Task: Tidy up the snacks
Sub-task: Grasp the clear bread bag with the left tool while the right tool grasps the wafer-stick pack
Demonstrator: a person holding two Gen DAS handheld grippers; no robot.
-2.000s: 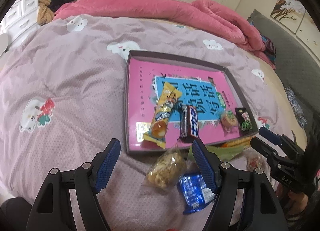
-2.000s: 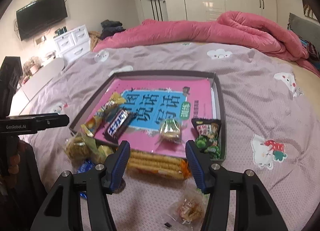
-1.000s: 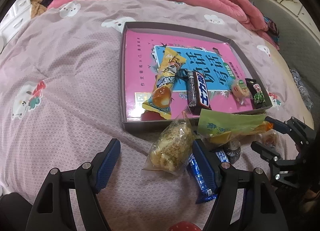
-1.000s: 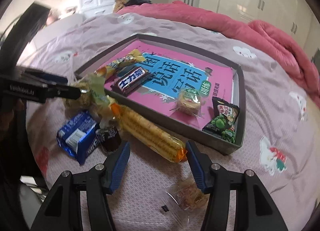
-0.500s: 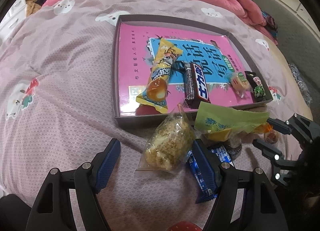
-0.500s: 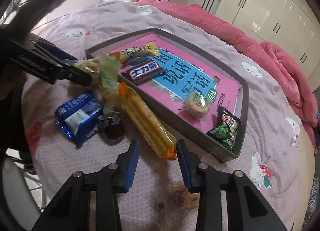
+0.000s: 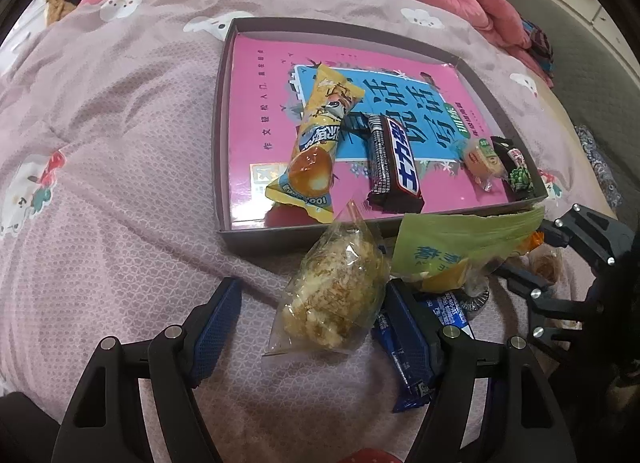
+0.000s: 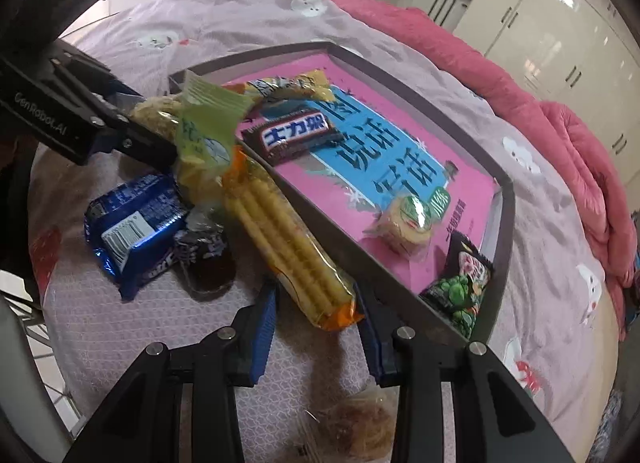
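While right gripper jaws have just been closing, biscuit pack end lies between, seemingly ungripped.

Blue biscuit packet lies half hidden behind a finger of the left tongs. A dark jelly cup peeks from beneath the green wrapper. A clear-wrapped snack near the bed's edge is blurred, its contents unreadable.
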